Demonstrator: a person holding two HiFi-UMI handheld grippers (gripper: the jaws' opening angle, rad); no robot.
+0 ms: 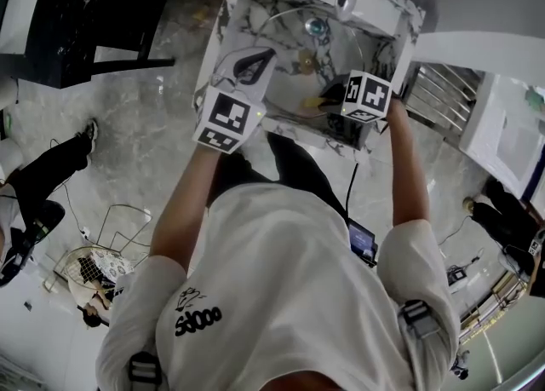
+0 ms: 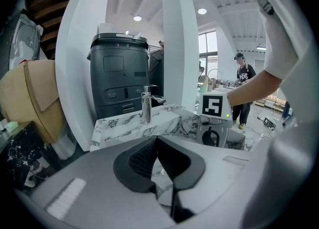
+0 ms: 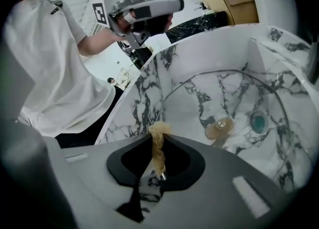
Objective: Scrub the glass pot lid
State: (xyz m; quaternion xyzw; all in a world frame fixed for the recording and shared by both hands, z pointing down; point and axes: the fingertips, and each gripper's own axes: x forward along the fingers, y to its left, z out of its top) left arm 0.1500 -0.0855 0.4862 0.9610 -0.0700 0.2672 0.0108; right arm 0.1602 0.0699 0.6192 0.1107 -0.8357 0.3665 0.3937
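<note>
Right gripper (image 3: 158, 135) jaws clamped on a thin tan scrub pad (image 3: 158, 152), which sticks up past the tips. Just beyond, glass pot lid (image 3: 219, 129) lies inside the marble sink (image 3: 144, 103), tan knob up, beside the teal drain (image 3: 257, 121); pad not touching the lid. Left gripper (image 2: 157, 140) held above the sink's near edge, jaws together, nothing between them. Faucet (image 2: 146, 104) at the back rim, dark bin (image 2: 119, 73) behind.

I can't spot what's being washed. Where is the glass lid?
In the right gripper view, the glass lid lies in the marble sink, its knob beside the drain, ahead of the sponge in the right gripper.
</note>
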